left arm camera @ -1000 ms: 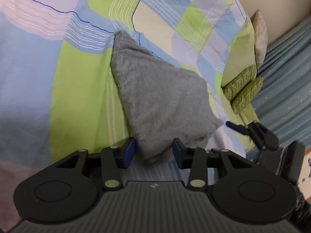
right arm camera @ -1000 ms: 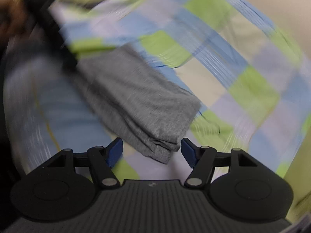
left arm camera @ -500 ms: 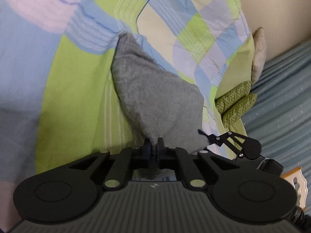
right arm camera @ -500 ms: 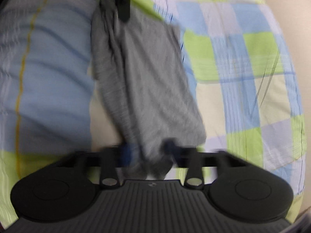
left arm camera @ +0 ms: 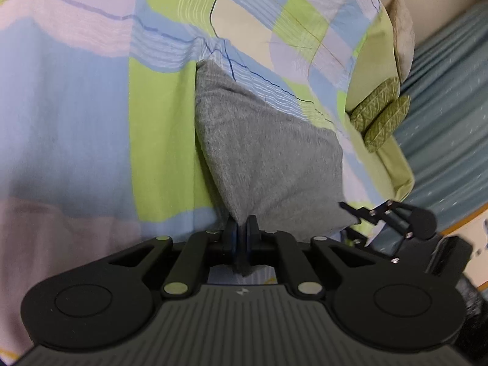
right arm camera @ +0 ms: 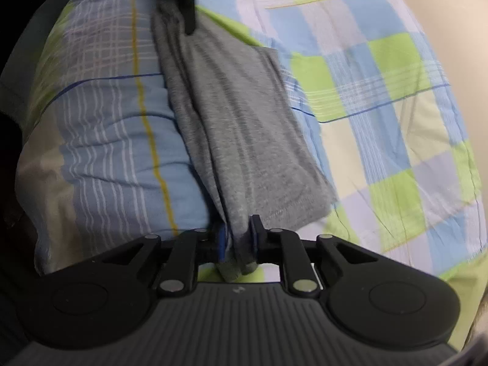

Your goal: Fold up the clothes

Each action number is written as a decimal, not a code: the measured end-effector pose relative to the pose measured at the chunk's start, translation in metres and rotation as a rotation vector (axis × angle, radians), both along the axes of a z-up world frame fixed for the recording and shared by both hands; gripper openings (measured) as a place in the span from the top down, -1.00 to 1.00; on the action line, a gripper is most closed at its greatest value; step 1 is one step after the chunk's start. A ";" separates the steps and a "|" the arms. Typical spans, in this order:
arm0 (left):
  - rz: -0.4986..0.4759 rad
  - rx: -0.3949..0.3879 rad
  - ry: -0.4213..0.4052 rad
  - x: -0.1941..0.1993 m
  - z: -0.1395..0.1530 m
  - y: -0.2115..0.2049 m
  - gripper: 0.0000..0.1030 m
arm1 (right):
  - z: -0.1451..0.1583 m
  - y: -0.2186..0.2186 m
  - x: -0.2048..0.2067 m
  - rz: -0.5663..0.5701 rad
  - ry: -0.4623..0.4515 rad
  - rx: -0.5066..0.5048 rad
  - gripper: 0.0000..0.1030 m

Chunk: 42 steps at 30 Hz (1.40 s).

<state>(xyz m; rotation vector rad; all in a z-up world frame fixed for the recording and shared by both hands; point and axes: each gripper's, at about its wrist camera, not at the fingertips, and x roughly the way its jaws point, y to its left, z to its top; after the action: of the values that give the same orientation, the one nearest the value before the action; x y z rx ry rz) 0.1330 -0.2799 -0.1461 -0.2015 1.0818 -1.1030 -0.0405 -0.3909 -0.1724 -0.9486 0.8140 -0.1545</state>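
A folded grey garment [left arm camera: 268,158] lies on a checked bedsheet [left arm camera: 91,106] of blue, green and lilac squares. My left gripper [left arm camera: 243,228] is shut on its near corner, with a tuft of cloth pinched between the blue pads. In the right wrist view the same garment [right arm camera: 244,128] stretches away as a long strip. My right gripper [right arm camera: 239,231] clamps its near end, a thick bunch of cloth between the pads, and its jaws are opening slightly. The left gripper [right arm camera: 186,9] shows at the strip's far end, and the right gripper [left arm camera: 357,213] at the garment's right corner.
Two green patterned cushions [left arm camera: 381,113] and a beige pillow [left arm camera: 402,30] rest at the bed's right edge. Beyond that edge hangs ribbed blue-grey fabric [left arm camera: 445,106]. A beige wall [right arm camera: 451,15] borders the sheet [right arm camera: 381,122] on the far side.
Both grippers stood open around the garment's near corners a second ago. Both have since closed on the cloth, and the garment now runs taut between them.
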 end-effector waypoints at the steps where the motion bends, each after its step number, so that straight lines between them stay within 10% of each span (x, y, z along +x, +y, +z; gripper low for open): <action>1: -0.001 0.015 -0.027 -0.003 0.003 0.003 0.92 | 0.004 -0.001 -0.003 -0.012 -0.009 0.024 0.64; 5: -0.008 0.094 -0.170 -0.021 0.019 0.016 0.91 | 0.008 0.002 -0.019 -0.084 -0.026 0.083 0.58; 10: -0.027 0.138 -0.330 -0.048 0.036 0.016 0.37 | 0.026 0.003 -0.048 -0.229 -0.181 0.319 0.53; 14: -0.048 0.184 -0.389 -0.059 0.037 0.004 0.37 | 0.032 0.005 -0.066 -0.367 -0.358 0.622 0.42; 22: -0.064 0.264 -0.423 -0.075 0.021 -0.002 0.19 | 0.023 0.018 -0.079 -0.479 -0.476 0.817 0.21; 28: -0.060 0.259 -0.419 -0.077 0.012 0.002 0.16 | 0.018 0.036 -0.089 -0.507 -0.467 0.799 -0.22; 42: -0.063 0.119 -0.579 -0.098 0.031 0.020 -0.03 | 0.026 0.050 -0.082 -0.543 -0.518 0.814 -0.52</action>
<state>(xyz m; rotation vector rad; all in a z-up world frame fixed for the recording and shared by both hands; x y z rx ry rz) 0.0349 -0.2596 -0.1152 0.2391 0.6310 -1.0579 -0.1225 -0.3405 -0.1465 0.1045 0.5469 -0.4744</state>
